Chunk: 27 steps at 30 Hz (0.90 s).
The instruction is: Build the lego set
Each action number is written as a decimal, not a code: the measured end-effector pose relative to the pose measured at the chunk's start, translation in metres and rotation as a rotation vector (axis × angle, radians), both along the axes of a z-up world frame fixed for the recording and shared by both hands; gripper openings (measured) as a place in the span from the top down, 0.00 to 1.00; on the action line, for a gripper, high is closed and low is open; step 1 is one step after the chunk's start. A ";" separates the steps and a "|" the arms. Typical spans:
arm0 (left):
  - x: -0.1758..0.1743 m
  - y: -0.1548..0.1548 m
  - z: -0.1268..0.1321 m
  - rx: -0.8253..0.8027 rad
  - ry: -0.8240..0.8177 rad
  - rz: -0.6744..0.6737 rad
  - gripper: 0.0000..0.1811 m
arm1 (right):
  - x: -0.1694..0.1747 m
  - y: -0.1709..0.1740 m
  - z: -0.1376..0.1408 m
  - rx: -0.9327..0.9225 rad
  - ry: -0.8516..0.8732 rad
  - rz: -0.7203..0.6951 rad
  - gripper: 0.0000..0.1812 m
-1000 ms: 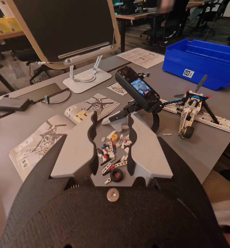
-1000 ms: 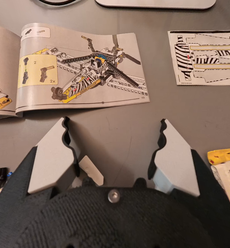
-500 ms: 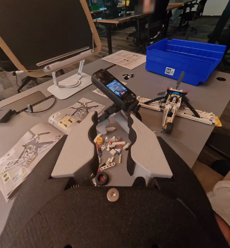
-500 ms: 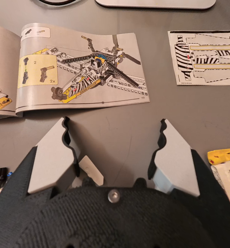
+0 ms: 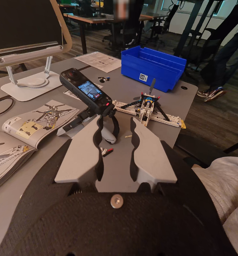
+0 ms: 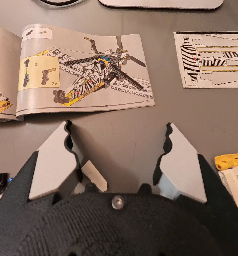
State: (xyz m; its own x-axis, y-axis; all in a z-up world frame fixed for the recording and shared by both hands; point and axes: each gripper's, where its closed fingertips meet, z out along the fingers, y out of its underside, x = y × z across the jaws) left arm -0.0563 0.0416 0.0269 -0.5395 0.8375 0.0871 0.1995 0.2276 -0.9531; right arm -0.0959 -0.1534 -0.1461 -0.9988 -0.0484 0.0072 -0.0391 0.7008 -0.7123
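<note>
Both the left gripper [image 5: 116, 128] and right gripper [image 6: 118, 123] were empty, jaws apart, the right parked just below the open instruction booklet [image 6: 85, 72], presumably for consulting it.

left claw [image 5: 116, 125]: matt grey plastic fingers, black body with a rough, ribbed texture, one shiny metal screw
right claw [image 6: 119, 123]: same matt grey plastic and rough black body
surface [image 6: 185, 117]: smooth matt grey top with fine scratches
instruction booklet [image 6: 85, 72]: thin paper with a light sheen, pages curved
sticker sheet [image 6: 212, 59]: glossy paper
blue bin [image 5: 153, 67]: smooth, slightly shiny plastic
lego model [image 5: 146, 110]: hard glossy plastic
sleeve [image 5: 223, 187]: soft grey cloth
</note>
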 end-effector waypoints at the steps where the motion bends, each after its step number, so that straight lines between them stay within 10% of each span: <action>1: 0.001 -0.001 0.001 -0.002 0.004 0.004 0.80 | 0.000 0.000 0.000 0.000 0.000 0.000 0.26; 27: 0.011 -0.004 0.013 -0.061 0.018 0.034 0.79 | 0.000 0.000 0.000 0.000 0.000 0.000 0.26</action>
State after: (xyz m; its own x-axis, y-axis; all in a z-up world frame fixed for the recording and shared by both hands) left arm -0.0457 0.0376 0.0404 -0.5665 0.8228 0.0468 0.1751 0.1756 -0.9688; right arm -0.0959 -0.1532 -0.1461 -0.9988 -0.0483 0.0072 -0.0391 0.7008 -0.7123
